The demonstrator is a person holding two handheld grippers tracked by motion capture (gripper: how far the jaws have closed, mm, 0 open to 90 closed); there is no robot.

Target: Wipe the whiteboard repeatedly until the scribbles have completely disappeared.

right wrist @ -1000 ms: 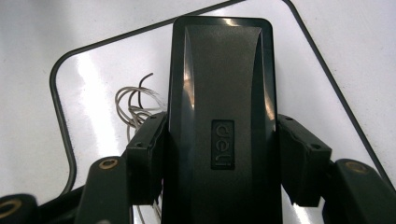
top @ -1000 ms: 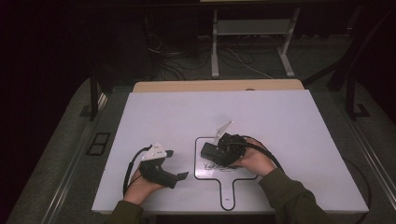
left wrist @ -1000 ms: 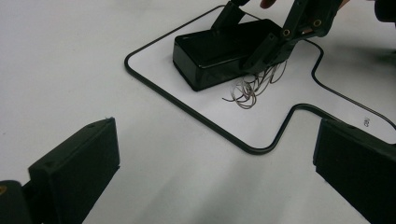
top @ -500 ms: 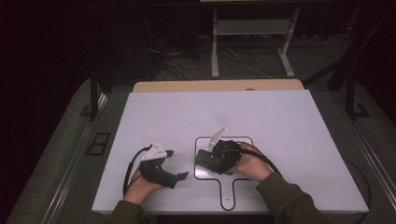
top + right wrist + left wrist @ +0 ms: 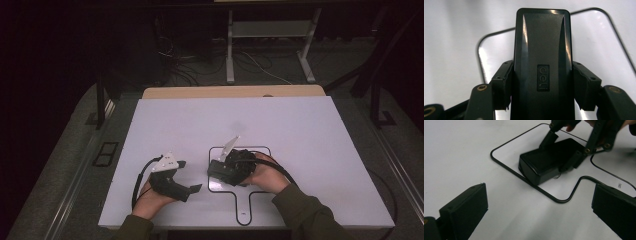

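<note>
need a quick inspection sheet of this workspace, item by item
surface: white table with a black paddle-shaped outline drawn near the front edge
job's things: black box lying in the outline's square part, one corner at the line
clutter: nothing seen
grippers: right tongs clamped on the box's sides; left tongs open, apart from the box
cables: one trailing from each tool; a tangle on the floor behind
surroundings: dark room, pale stand legs beyond the table

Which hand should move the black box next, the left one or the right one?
The right, probably. Its tongs are already shut on the black box, which sits inside the black outline on the table. The left tongs are open with nothing between them, off to the side.
</note>
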